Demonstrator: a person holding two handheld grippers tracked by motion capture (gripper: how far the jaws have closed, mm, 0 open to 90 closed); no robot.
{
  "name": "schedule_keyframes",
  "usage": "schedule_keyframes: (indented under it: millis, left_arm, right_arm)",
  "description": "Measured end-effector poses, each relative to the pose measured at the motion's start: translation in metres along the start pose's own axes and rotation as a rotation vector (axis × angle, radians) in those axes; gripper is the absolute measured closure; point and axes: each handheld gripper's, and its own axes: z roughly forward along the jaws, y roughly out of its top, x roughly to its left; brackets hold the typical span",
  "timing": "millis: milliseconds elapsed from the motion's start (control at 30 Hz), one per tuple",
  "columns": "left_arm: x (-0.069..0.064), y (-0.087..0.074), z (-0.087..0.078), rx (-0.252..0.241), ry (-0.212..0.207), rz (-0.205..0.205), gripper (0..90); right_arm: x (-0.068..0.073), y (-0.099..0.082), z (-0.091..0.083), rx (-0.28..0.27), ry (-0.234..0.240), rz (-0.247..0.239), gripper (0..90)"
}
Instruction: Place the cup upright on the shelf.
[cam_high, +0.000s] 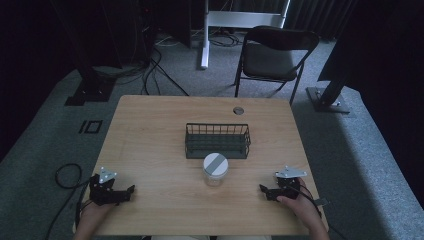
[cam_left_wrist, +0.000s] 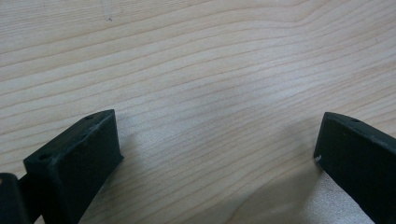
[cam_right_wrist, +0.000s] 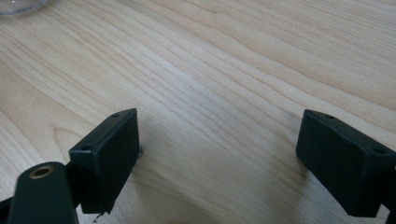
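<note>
Currently, from the high view, I hold my left gripper and my right gripper low at the near corners of the table, each well apart from the jar, which stands upright between them at mid-table with a white lid crossed by a grey stripe. Just behind the jar, close to it though I cannot tell if touching, sits the dark wire basket, seemingly empty. I judge the work to be at its opening step: nothing is grasped, and the approach to the jar is not yet made. In the left gripper view, my jaws stand spread wide over bare wood grain, released, with nothing between them. In the right gripper view, my jaws are likewise parted and hold nothing; a sliver of the jar's clear base shows at the upper left corner, ahead and off to one side of my fingers. The next move, as I assess it, calls for swinging one gripper inward to bracket the jar squarely before closing.
</note>
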Motion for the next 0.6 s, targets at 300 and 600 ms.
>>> schedule_keyframes:
  millis: [300,600]
  left_arm:
    - [0.0,-0.0001,0.0,-0.001,0.0,0.0,0.6]
    - [-0.0001,-0.0001,0.0,-0.001,0.0,0.0,0.6]
  right_arm:
    - [0.0017,0.0004,-0.0009,0.006,0.007,0.005,12.6]
    - [0.0027,0.0073,-0.0071,-0.023,0.024,0.019,12.2]
